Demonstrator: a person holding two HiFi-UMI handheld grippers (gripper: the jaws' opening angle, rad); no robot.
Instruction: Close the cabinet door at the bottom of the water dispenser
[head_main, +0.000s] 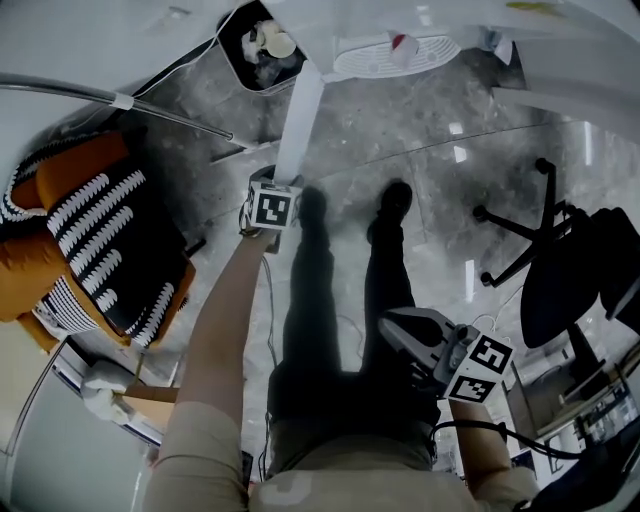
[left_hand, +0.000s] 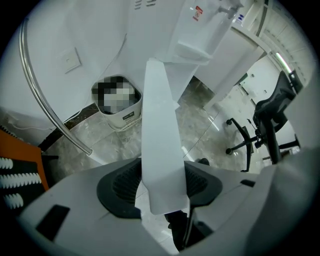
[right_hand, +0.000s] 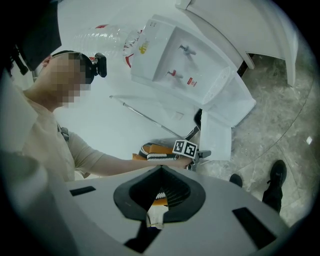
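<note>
Left tool (left_hand: 161, 184) points steeply down with its pads closed on the edge of the white cabinet door (left_hand: 160, 120), which stands swung out from the water dispenser (right_hand: 186, 62) above the marble floor (head_main: 430, 150). Right tool (right_hand: 159, 172) hangs well apart, jaws together and empty.

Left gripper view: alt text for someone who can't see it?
The left gripper clamps the edge of an open white cabinet door below a white water dispenser. Behind: grey marble floor, white bin, black swivel chair.
</note>
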